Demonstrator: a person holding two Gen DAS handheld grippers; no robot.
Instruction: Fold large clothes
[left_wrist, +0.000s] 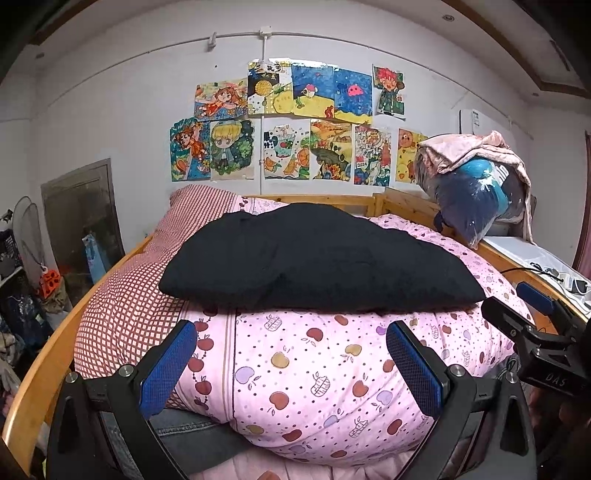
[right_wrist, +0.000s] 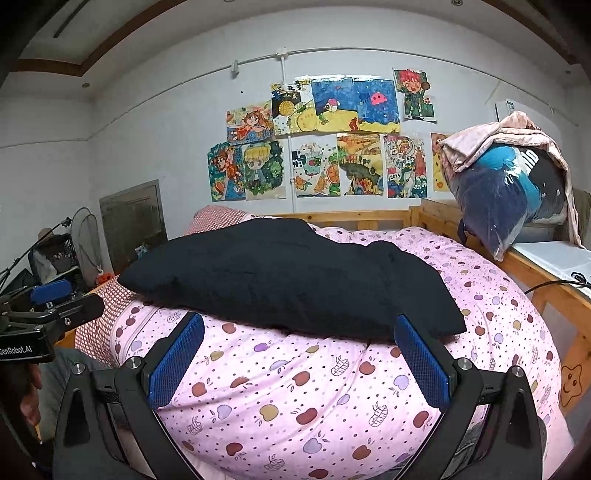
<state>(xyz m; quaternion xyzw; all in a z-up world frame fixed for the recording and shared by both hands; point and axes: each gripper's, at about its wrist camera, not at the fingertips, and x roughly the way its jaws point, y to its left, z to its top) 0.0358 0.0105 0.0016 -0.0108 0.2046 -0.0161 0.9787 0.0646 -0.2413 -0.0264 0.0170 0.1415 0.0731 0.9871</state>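
Observation:
A black garment (left_wrist: 317, 258) (right_wrist: 291, 280) lies folded in a thick bundle on top of a pink apple-print quilt (left_wrist: 332, 376) (right_wrist: 314, 398) on the bed. My left gripper (left_wrist: 291, 332) is open, held just short of the garment's near edge, with nothing between its blue pads. My right gripper (right_wrist: 299, 325) is also open, with its fingertips level with the garment's near edge and nothing held. In the left wrist view the right gripper (left_wrist: 524, 306) shows at the right edge. The left gripper (right_wrist: 55, 299) appears at the left edge of the right wrist view.
A red checked pillow (left_wrist: 125, 295) lies left of the quilt. The wooden bed frame (left_wrist: 48, 358) runs around it. A plastic bag of clothes (left_wrist: 476, 192) under a pink cloth sits on a shelf at the right. Drawings cover the wall. Clutter and a fan stand at the left.

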